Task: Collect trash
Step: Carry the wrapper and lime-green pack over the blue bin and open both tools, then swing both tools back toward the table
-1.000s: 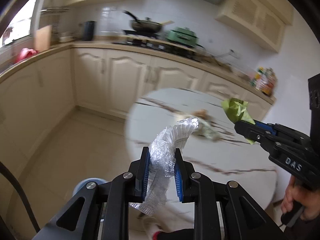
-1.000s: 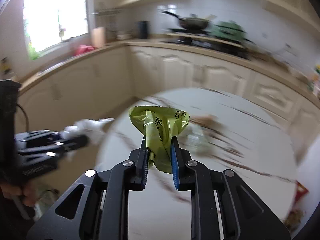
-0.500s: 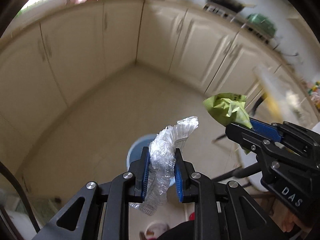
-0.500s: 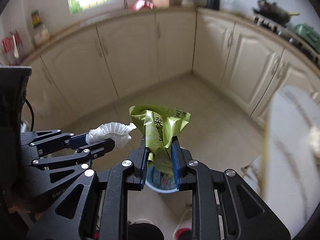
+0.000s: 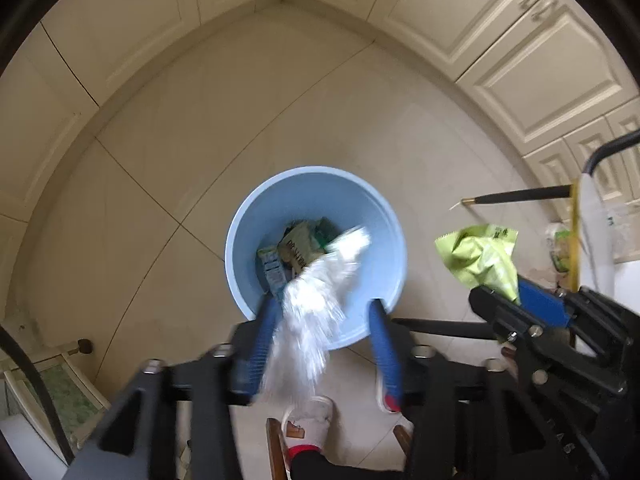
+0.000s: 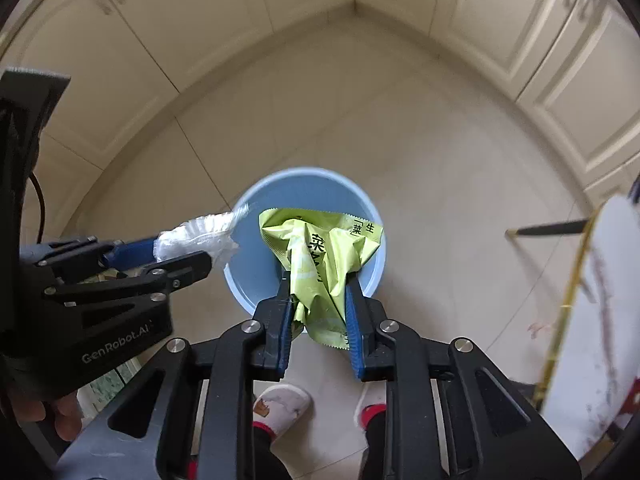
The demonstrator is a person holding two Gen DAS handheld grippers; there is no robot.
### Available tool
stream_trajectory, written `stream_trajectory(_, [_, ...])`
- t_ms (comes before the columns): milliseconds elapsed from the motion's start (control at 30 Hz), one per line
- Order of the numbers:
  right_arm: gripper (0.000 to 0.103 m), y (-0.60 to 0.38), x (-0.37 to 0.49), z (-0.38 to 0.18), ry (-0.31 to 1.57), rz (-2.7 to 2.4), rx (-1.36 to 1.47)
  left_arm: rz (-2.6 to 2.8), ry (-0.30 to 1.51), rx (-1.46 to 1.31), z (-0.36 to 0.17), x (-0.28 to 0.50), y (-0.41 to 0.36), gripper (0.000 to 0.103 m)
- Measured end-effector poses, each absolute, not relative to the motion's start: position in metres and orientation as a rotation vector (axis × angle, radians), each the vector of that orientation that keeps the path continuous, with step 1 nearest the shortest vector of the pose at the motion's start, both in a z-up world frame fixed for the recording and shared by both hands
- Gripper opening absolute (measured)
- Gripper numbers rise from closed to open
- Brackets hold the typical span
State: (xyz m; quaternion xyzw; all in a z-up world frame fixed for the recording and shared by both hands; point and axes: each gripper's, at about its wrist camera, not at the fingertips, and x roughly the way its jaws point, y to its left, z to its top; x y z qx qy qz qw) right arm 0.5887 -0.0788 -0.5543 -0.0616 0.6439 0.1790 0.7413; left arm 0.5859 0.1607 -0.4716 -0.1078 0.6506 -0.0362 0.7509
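Observation:
A light blue trash bin (image 5: 372, 216) stands on the tiled floor below both grippers, with several wrappers inside; it also shows in the right wrist view (image 6: 256, 280). My left gripper (image 5: 324, 320) is open over the bin, and the crumpled clear plastic (image 5: 316, 300) is blurred between its spread fingers, resting against the left one. My right gripper (image 6: 318, 308) holds a green snack wrapper (image 6: 320, 256) over the bin, with its jaws slightly parted around it. The wrapper (image 5: 480, 256) also shows in the left wrist view, right of the bin.
Cream kitchen cabinets (image 5: 520, 40) wrap around the floor corner. A round white marble table edge (image 6: 592, 320) and its black leg (image 6: 552, 228) are at the right. The person's slippered feet (image 6: 280, 404) stand just below the bin.
Both grippers swung from the table down over the blue bin. My left gripper's fingers have opened and the clear plastic is slipping loose. The right jaws have widened slightly around the green wrapper.

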Motion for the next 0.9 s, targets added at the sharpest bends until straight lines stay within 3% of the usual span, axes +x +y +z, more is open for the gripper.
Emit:
stream_trajectory(67, [0.023, -0.082, 0.598, -0.571, 1.436, 0.398, -0.126, -0.079, 1.428, -0.267, -0.481, 0.588, 0.165, 0.057])
stream_trajectory(267, [0.028, -0.080, 0.611, -0.598, 1.474, 0.407, -0.097, -0.023, 1.442, -0.337, -0.488, 0.612, 0.197, 0.059])
stream_trajectory(367, [0.046, -0.071, 0.613, -0.603, 1.475, 0.433, -0.077, 0.021, 1.428, -0.354, -0.469, 0.614, 0.218, 0.060])
stream_trajectory(400, [0.061, -0.069, 0.613, -0.601, 1.470, 0.438, -0.073, 0.034, 1.415, -0.362, -0.463, 0.610, 0.219, 0.060])
stream_trajectory(433, [0.068, -0.064, 0.610, -0.598, 1.465, 0.434, -0.084, 0.049, 1.399, -0.368, -0.452, 0.603, 0.222, 0.060])
stream_trajectory(633, [0.081, -0.050, 0.597, -0.554, 1.371, 0.453, -0.113, 0.113, 1.288, -0.342, -0.400, 0.573, 0.225, 0.060])
stream_trajectory(867, [0.092, -0.045, 0.562, -0.449, 1.172, 0.474, -0.126, 0.159, 1.091, -0.303, -0.319, 0.524, 0.218, 0.062])
stream_trajectory(900, [0.095, -0.045, 0.552, -0.430, 1.133, 0.468, -0.132, 0.163, 1.057, -0.298, -0.306, 0.516, 0.215, 0.066])
